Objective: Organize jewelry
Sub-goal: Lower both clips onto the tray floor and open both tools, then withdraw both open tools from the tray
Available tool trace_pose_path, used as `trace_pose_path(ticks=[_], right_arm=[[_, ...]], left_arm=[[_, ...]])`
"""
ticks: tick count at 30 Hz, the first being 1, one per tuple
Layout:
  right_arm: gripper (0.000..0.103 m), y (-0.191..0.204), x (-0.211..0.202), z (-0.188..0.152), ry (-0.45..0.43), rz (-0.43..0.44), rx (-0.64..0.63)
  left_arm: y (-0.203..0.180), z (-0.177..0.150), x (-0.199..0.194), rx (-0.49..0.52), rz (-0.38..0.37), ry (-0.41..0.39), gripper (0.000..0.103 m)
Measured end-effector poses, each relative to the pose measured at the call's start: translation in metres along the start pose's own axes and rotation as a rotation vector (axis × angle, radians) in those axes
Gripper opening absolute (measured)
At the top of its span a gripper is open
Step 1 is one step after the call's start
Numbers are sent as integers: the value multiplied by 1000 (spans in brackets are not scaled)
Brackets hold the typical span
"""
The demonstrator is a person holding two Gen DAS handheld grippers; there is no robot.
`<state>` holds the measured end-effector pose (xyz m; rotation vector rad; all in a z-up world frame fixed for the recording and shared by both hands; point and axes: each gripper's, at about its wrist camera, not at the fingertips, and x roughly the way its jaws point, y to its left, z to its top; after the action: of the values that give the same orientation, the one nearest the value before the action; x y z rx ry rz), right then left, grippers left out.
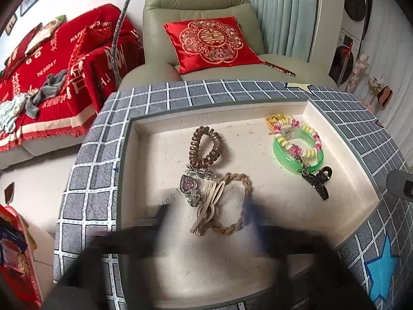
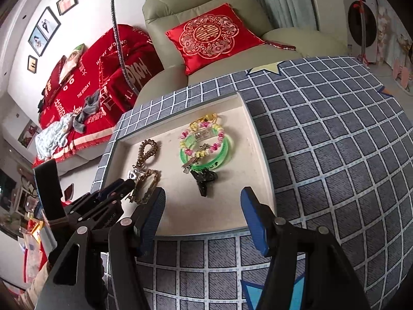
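Observation:
A cream tray sits sunk in a grey checked cover. Left group: a brown coil hair tie, a heart charm bracelet, a beige clip and a braided tie. Right group: a green bangle, a beaded bracelet, a yellow piece and a black claw clip. My left gripper is blurred, open, its fingers either side of the beige clip. My right gripper is open and empty over the tray's near edge, the black claw clip just ahead.
The grey checked cover surrounds the tray, with blue star patches. A green armchair with a red cushion stands behind. A red throw covers a sofa at the left. A flexible stand rises behind the tray.

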<state>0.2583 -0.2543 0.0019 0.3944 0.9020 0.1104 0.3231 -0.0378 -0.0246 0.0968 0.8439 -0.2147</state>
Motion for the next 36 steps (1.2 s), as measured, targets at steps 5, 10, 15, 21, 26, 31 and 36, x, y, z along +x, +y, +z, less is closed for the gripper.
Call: trace_pose_path(ticks=[5,10,15,21,26,31,36], right_arm=[[64,-7,-5,-1,-9,-9,10],[65,-9,-3,-1,-1,-18,10],[65,-4,8,-2,37,-21,-5],[82,8,20,-3,64,-71,-75],[103,20,18,-9,5,-108,-144],[103,27,17,-13,-6,-113,-173],[103,30,18,-17,30,-150,-192]], left_arm=[[-3,4,-10,15,15,-37,103],[-4,3,-8,27,31,-29,103],[-4,0,-10,44,48,-26,103],[-1,-3,-12,48,59,-8,103],[3,-8,-17,48,73,-7,103],[5,-12,-24,47,88,-3,103],[4,-20,-38,73,126,-16,103]])
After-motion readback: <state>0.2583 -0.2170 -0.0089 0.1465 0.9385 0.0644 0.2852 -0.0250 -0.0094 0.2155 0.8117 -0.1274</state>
